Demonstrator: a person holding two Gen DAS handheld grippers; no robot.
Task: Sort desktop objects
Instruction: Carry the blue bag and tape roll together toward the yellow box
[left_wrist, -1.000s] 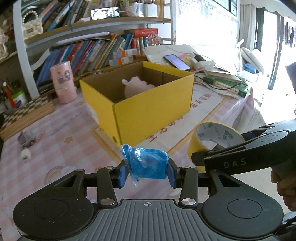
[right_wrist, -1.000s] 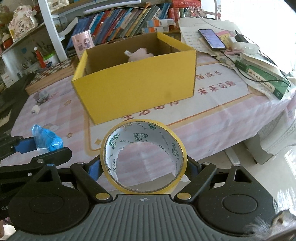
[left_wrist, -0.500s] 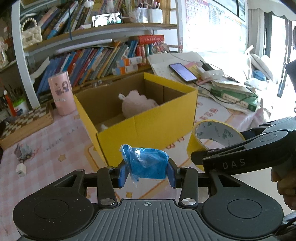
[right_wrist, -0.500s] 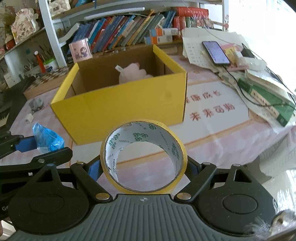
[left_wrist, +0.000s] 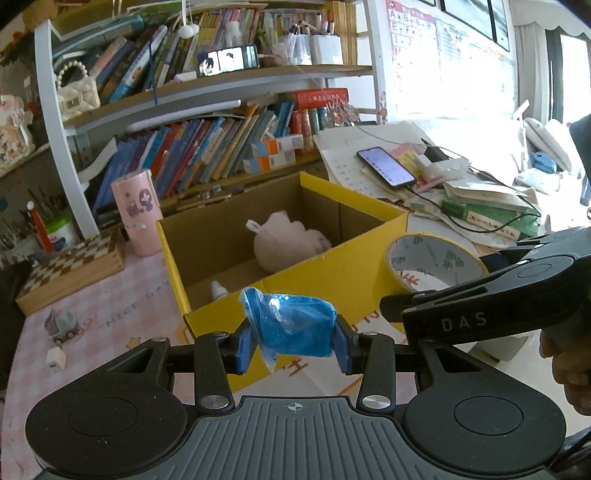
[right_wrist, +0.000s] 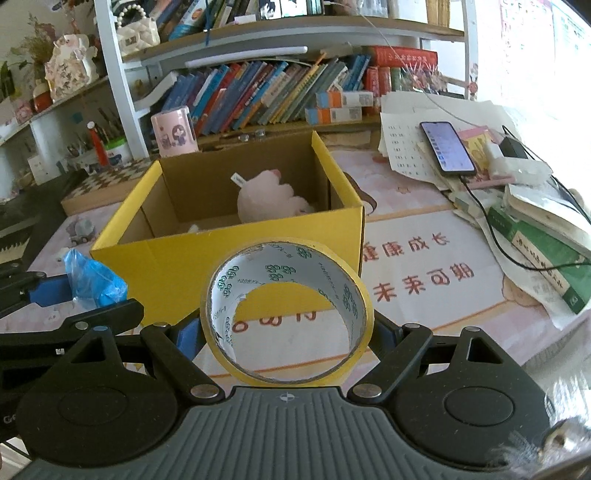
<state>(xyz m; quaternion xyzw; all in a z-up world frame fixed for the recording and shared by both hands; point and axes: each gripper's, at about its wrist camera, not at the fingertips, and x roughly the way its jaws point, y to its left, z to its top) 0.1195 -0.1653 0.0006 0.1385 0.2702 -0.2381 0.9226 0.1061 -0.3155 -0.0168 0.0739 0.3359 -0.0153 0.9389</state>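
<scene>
My left gripper (left_wrist: 293, 345) is shut on a small blue plastic-wrapped packet (left_wrist: 293, 326), held just in front of the near wall of the open yellow cardboard box (left_wrist: 314, 273). My right gripper (right_wrist: 286, 332) is shut on a yellow roll of tape (right_wrist: 286, 314) held upright, also short of the box (right_wrist: 229, 262). The tape roll (left_wrist: 430, 260) and right gripper show at the right of the left wrist view; the blue packet (right_wrist: 94, 282) shows at the left of the right wrist view. Inside the box lie a pink plush toy (left_wrist: 290, 242) and a small white bottle (left_wrist: 218, 288).
A pink cup (left_wrist: 136, 212), a checkered wooden board (left_wrist: 72, 269), a small toy car (left_wrist: 61, 325) and a white cube (left_wrist: 55, 359) lie left of the box. A phone (right_wrist: 447, 147), cables, papers and green books (right_wrist: 539, 251) crowd the right. Bookshelves stand behind.
Both grippers, still holding the packet and the tape, have moved closer to the yellow box and risen slightly, so the box's inside and the plush toy show more fully.
</scene>
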